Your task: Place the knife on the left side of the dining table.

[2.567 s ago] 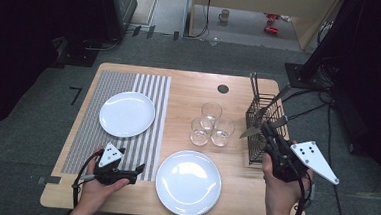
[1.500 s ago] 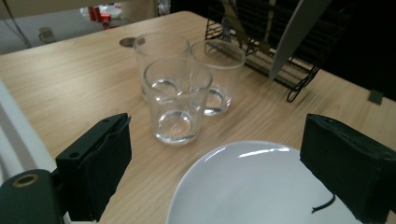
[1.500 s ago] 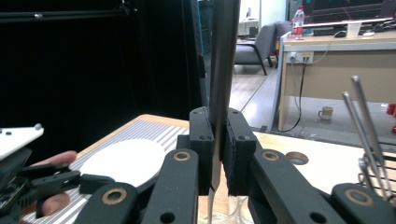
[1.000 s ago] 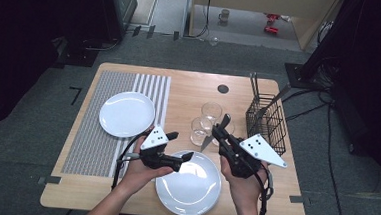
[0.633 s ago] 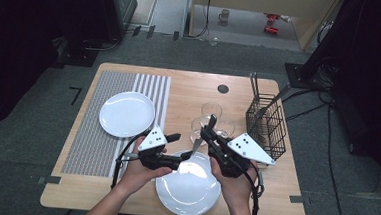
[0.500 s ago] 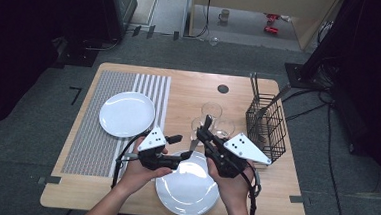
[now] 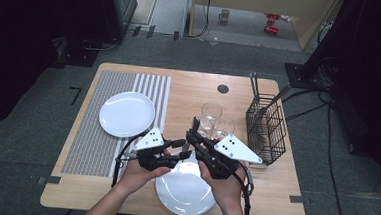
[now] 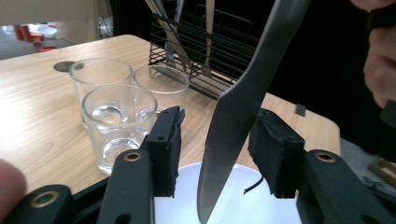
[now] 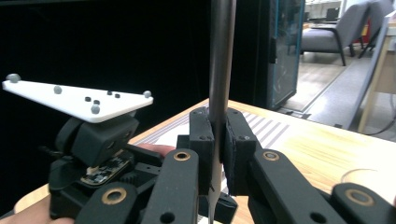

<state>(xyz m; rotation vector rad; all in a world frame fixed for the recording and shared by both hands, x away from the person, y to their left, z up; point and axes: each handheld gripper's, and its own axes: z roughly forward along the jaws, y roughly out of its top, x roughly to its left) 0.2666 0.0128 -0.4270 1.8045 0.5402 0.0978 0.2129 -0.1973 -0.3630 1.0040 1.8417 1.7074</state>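
Handing over above the near plate (image 7: pixel 186 190) on the worktop (image 7: pixel 189 90): right gripper (image 9: pixel 218 154) clamping a knife (image 8: pixel 243 102) upright, left gripper (image 8: pixel 217 149) gaping around the blade, pads not yet touching. Closing squarely on the flat before letting go, probably. Holding more cutlery, the wire basket (image 7: pixel 266 129); standing empty beside it, three glasses (image 8: pixel 116 119).

A lab or studio set up for recording: the light wooden table (image 7: pixel 189 90) stands on grey carpet among black curtains, with loose black cables (image 7: pixel 306 102) trailing across the floor.
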